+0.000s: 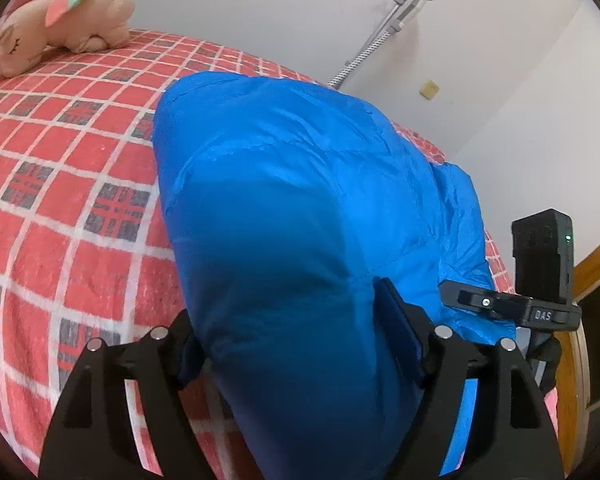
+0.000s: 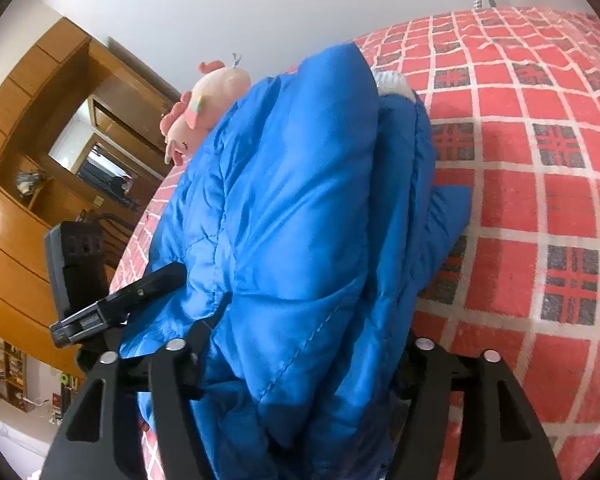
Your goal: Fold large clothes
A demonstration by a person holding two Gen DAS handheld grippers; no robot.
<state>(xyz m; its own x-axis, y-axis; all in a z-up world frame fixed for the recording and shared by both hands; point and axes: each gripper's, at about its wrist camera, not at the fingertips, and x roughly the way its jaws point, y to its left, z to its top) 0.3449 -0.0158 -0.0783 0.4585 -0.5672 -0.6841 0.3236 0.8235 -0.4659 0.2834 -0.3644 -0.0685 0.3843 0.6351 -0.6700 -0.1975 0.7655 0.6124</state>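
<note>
A puffy blue down jacket (image 1: 292, 184) lies bunched on a red plaid bed cover (image 1: 60, 184). My left gripper (image 1: 296, 340) is shut on a thick fold of the jacket, which bulges between its black fingers (image 1: 396, 320). The right gripper's body (image 1: 540, 280) shows at the jacket's right side. In the right wrist view the jacket (image 2: 300, 208) fills the middle, and my right gripper (image 2: 300, 360) is shut on a thick bundle of it. A white knit cuff or collar (image 2: 392, 80) peeks out at the far end. The left gripper's body (image 2: 100, 300) shows at left.
A pink plush toy (image 1: 64, 24) lies at the far end of the bed, also in the right wrist view (image 2: 204, 108). A metal pole (image 1: 380, 36) leans on the white wall. Wooden cabinets (image 2: 40, 140) stand beside the bed.
</note>
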